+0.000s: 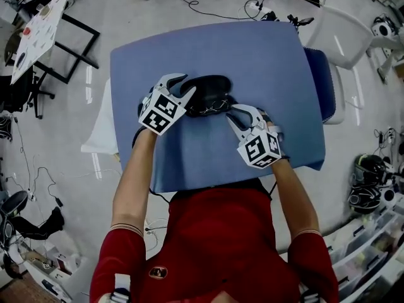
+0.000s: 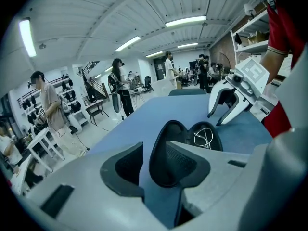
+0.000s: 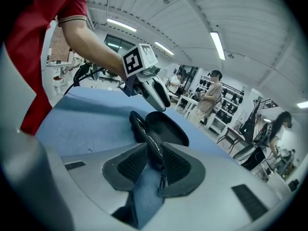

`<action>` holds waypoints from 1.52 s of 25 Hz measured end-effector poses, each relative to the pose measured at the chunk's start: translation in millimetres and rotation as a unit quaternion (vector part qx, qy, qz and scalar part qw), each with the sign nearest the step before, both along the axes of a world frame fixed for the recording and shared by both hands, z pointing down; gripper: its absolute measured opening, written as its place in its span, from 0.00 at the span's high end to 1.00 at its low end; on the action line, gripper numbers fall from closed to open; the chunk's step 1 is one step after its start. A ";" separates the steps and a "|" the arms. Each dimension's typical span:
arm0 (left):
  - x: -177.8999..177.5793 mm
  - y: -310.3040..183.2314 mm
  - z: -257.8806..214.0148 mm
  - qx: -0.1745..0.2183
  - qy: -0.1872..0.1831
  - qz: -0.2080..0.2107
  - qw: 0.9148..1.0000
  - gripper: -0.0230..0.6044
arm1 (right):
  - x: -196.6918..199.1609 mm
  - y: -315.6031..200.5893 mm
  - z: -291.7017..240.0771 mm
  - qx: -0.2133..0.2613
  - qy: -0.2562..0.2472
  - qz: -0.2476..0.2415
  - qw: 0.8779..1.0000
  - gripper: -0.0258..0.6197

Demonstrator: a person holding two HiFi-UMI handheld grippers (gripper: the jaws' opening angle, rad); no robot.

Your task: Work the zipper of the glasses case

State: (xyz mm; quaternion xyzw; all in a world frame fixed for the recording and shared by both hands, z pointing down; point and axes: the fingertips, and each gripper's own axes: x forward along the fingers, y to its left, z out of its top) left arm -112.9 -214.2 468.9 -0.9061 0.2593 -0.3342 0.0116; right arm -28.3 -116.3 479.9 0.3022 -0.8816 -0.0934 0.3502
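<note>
Blue table [image 1: 265, 62], lab floor around. Count: 1 case [image 1: 211, 84], lying open mid-table, w/ 1 pr glasses [image 1: 214, 108] inside; 2 grippers. Left gripper [image 1: 184, 86]: jaws apart, nothing clamped, at case's left end. Right gripper [image 1: 231, 113]: jaws apart, case rim between pads, not clamped. 1 white chair [image 1: 344, 36] beside table.

Setting: large open-plan lab. Evidence: ceiling strip lights [image 2: 185, 20], cables [image 1: 192, 5] trailing over pale floor, equipment racks [image 3: 231, 94], stocked shelving [image 2: 252, 37], several people [image 2: 120, 81] at worktables.

Bright ceiling strip lights [image 2: 185, 20], fisheye edges
</note>
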 end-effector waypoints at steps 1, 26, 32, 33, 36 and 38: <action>0.5 -1.3 7.0 -0.005 -0.012 0.007 1.000 0.76 | -0.4 0.0 3.3 0.000 0.009 -0.007 1.000 0.81; 17.7 0.3 23.6 0.004 -0.081 0.044 0.996 0.80 | -3.0 -3.1 23.3 0.009 0.064 -0.070 0.995 0.82; 19.9 27.8 3.0 0.028 -0.063 0.042 0.997 0.80 | 0.6 2.1 26.4 0.001 0.049 -0.064 0.997 0.82; 20.1 32.0 0.6 0.031 -0.060 0.042 0.997 0.80 | 1.1 2.4 26.8 0.000 0.047 -0.063 0.997 0.82; 21.9 46.2 -4.4 0.036 -0.052 0.045 0.997 0.80 | 1.7 3.1 27.6 -0.003 0.039 -0.057 0.998 0.82; 22.7 56.0 -6.3 0.037 -0.048 0.051 0.997 0.80 | 1.1 2.7 27.6 -0.003 0.036 -0.054 0.998 0.82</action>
